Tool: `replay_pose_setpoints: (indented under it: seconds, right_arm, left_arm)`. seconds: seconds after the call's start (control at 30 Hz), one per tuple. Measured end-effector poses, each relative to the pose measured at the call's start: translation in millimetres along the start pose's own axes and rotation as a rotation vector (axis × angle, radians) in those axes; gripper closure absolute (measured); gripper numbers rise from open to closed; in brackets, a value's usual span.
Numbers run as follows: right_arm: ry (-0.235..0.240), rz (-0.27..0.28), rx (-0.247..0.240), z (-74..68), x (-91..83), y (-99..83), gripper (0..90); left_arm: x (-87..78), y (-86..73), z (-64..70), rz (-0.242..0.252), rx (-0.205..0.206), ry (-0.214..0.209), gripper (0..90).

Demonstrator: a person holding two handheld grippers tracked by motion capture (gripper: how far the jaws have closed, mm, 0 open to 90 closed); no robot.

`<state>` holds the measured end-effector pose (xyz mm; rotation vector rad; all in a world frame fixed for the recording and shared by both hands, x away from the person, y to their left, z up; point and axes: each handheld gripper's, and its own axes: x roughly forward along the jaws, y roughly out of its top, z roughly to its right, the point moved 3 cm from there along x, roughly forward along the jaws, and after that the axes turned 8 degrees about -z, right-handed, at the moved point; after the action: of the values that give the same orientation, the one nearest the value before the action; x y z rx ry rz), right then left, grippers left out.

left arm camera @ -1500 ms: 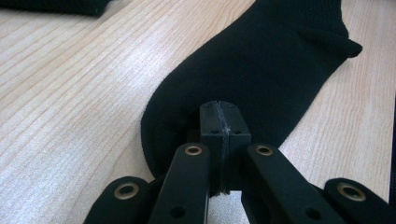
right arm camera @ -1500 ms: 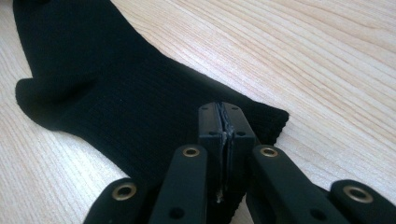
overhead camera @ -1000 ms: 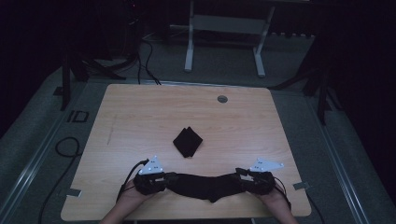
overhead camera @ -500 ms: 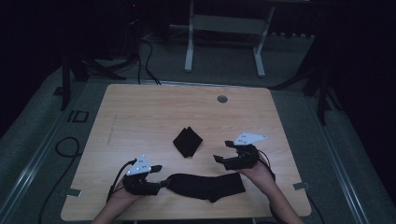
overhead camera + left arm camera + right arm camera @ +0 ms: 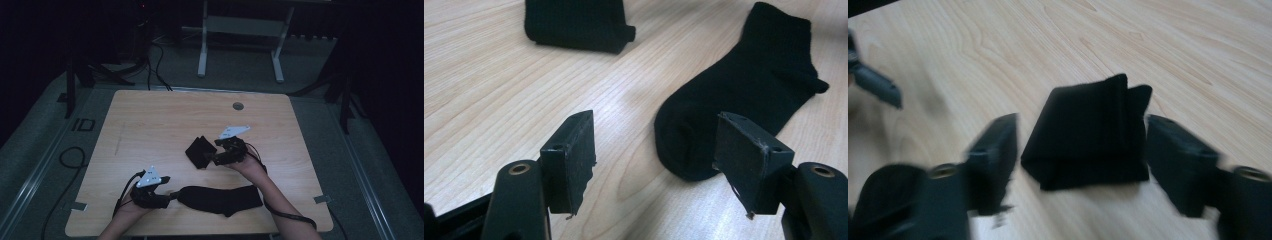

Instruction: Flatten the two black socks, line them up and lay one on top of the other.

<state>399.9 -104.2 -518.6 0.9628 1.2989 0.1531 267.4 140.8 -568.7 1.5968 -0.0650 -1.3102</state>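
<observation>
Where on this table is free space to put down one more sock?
The far half of the table, between the grommet hole and the left edge, is bare. The strip left of the folded sock is bare too. It is crowded near the front, where the flat sock, left gripper and right gripper sit.

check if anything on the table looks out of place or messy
Nothing stands out. One black sock lies flat near the table's front edge by the open left gripper; a folded black sock sits mid-table, between the open right gripper's jaws. No spills or damage.
</observation>
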Motion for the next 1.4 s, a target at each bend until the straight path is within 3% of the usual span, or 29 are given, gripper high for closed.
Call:
replay_pose_setpoints:
  seconds: [0.17, 0.3, 0.4, 0.53, 0.63, 0.67, 0.7, 0.8, 1.0, 1.1, 1.2, 1.23, 1.27, 1.3, 1.33, 1.4]
  right_arm:
    - [-0.011, -0.023, -0.009, 0.5, 19.8, 13.2, 43.7]
    - [-0.046, -0.097, 0.005, 8.0, 49.9, 20.5, 38.9]
    - [-0.065, -0.132, 0.012, 11.3, 60.9, 18.9, 38.6]
    - [-0.071, -0.233, -0.027, 7.7, 84.6, 8.5, 43.3]
    - [-0.065, -0.207, -0.007, 7.3, 85.1, 7.2, 48.1]
    - [-0.065, -0.201, -0.012, 6.1, 84.1, 6.5, 61.7]
    - [-0.065, -0.201, -0.012, 6.1, 84.1, 6.5, 61.7]
    - [-0.060, -0.200, -0.030, 0.7, 83.3, 6.4, 74.0]
    - [-0.042, -0.171, 0.002, -1.0, 75.3, 8.0, 77.4]
    - [0.000, -0.111, 0.013, -3.3, 57.6, 12.1, 77.5]
    - [0.041, -0.032, 0.015, -9.9, 27.3, 21.0, 77.4]
    - [0.041, -0.032, 0.015, -9.9, 27.3, 21.0, 77.4]
    - [0.077, 0.013, 0.021, -14.3, 12.1, 25.5, 77.4]
    - [0.077, 0.013, 0.021, -14.3, 12.1, 25.5, 77.4]
    - [0.131, 0.040, 0.010, -21.0, 0.2, 27.9, 77.4]
    - [0.147, 0.047, 0.002, -24.5, -4.1, 28.1, 77.4]
  left_arm:
    - [-0.2, -1.2, -2.0, 0.000, -0.015, 0.011, 33.2]
    - [-1.5, -1.6, -3.5, 0.007, -0.022, 0.002, 33.6]
    - [-1.8, -1.7, -3.5, 0.009, -0.021, 0.000, 33.8]
    - [-1.5, -1.9, -3.9, 0.006, -0.022, -0.002, 33.8]
    - [-1.5, -1.8, -3.5, 0.003, -0.020, 0.001, 33.8]
    - [-1.5, -1.7, -3.5, 0.004, -0.021, 0.003, 33.8]
    - [-1.5, -1.7, -3.5, 0.004, -0.021, 0.003, 33.8]
    - [-1.3, -1.3, -4.3, 0.008, -0.030, 0.004, 33.9]
    - [-1.8, -0.1, -8.7, 0.022, -0.062, 0.020, 34.9]
    - [0.8, 2.0, -12.5, 0.017, -0.076, 0.044, 34.9]
    - [4.9, 6.1, -16.7, 0.012, -0.090, 0.077, 34.9]
    - [5.9, 7.8, -18.0, 0.014, -0.093, 0.084, 34.9]
    - [6.9, 9.8, -18.9, 0.020, -0.100, 0.088, 34.9]
    - [7.0, 12.2, -19.2, 0.031, -0.100, 0.097, 34.9]
    - [6.5, 15.0, -19.1, 0.041, -0.098, 0.098, 37.8]
    - [5.4, 21.5, -18.3, 0.052, -0.082, 0.101, 39.8]
